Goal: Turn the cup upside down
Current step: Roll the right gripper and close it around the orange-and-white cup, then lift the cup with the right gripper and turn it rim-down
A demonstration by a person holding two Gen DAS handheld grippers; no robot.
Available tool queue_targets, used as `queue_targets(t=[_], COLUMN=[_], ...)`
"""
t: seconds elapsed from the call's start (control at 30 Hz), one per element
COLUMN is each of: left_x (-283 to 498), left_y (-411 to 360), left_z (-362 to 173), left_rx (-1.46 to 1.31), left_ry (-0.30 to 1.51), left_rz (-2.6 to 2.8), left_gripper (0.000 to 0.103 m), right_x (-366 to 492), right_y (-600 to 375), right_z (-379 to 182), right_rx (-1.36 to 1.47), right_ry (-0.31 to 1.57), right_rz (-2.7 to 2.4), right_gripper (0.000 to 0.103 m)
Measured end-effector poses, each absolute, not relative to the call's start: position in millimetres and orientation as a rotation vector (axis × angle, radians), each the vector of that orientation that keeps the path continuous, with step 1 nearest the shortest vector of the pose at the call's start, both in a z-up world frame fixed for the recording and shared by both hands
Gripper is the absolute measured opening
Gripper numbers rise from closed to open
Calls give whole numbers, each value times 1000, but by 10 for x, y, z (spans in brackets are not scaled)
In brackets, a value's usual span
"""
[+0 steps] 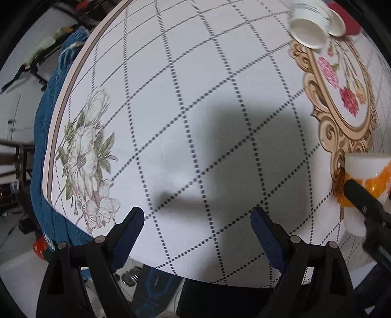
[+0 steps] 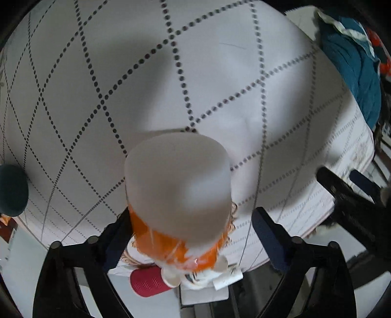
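A frosted white cup with an orange band (image 2: 178, 190) stands between the fingers of my right gripper (image 2: 193, 234). Its closed flat end faces the camera. The jaws stand wide apart; the left finger is next to the cup, the right finger (image 2: 266, 237) is well clear of it. The same cup shows at the right edge of the left wrist view (image 1: 366, 176), with a right gripper finger across it. My left gripper (image 1: 196, 227) is open and empty, above the near edge of the round table (image 1: 171, 97).
White paper cups (image 1: 310, 27) lie on their sides at the table's far right, by a red object (image 1: 347, 17). Blue cloth (image 1: 46, 151) hangs past the table's left edge. A dark round object (image 2: 12, 188) sits at the left of the right wrist view.
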State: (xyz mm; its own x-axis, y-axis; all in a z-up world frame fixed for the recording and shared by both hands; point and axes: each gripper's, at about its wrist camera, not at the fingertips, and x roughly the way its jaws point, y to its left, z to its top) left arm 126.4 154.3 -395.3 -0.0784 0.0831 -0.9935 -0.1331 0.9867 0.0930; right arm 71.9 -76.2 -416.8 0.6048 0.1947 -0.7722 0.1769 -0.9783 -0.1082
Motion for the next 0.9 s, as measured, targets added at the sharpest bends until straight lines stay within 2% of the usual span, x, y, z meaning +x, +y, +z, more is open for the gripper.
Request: queue_targets(t=[0.03,0.13,0.4,0.47,0.7,0.9], left_x=[1263,1269,1294,1321,1364,1431], left_y=[1592,1707,1819,1815,1703,1630], left_z=[-3959,-3969,-3923,-3895,-3862,-3765], left_rx=[-48,-66,-58,-55,-64,-59], left_ry=[1640,1638,1629,1629,1639,1626], left_rz=[191,218,230,227,224,226], left_gripper=[89,89,89,89,89,89], right_x=[728,767,897,959,1380,1996], right_y=[-800,-799,-554,-448,-80,-13], right_z=[-4244,-4310,-4253,-4224,-4138,-4083], right_rx=[-2805,-2799,-2683,-2621,-2297,-1871], right_ry=[-324,-333,-47,78,705,1281], right_rz=[1349,1352,1308,1279,1114,934], right_gripper=[76,76,75,75,75,75])
